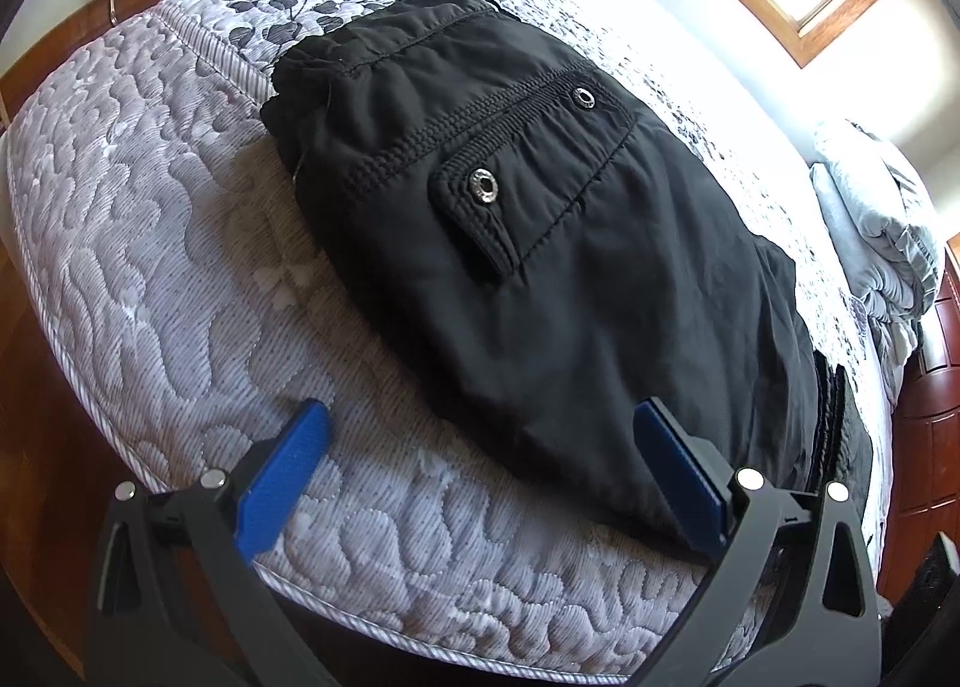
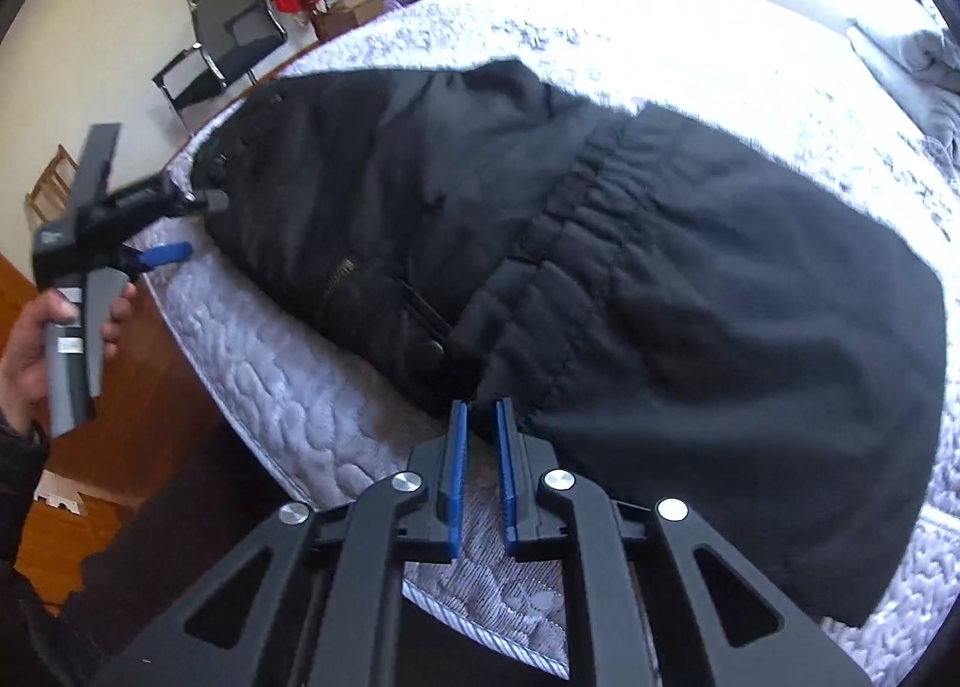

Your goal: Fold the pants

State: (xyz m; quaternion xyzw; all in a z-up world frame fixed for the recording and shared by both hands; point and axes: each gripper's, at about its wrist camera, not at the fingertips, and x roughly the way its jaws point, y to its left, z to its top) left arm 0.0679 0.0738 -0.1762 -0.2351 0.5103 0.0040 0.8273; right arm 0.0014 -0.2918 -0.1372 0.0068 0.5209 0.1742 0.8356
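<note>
Left wrist view: left hand-held gripper (image 1: pixel 480 447) spread wide over folded black pants (image 1: pixel 528 243) on the bed (image 1: pixel 150 219); right hand-held gripper (image 2: pixel 480 429) nearly closed, empty, pants edge at 12 o'clock.

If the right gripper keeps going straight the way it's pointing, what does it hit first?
Most likely the black pants: the right gripper, nearly closed with nothing visibly between its fingers, points at their near edge over the mattress. Depth is unclear.

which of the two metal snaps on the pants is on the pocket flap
The nearer snap, on the small flap; the other snap sits farther off, on the stitched band.
</note>
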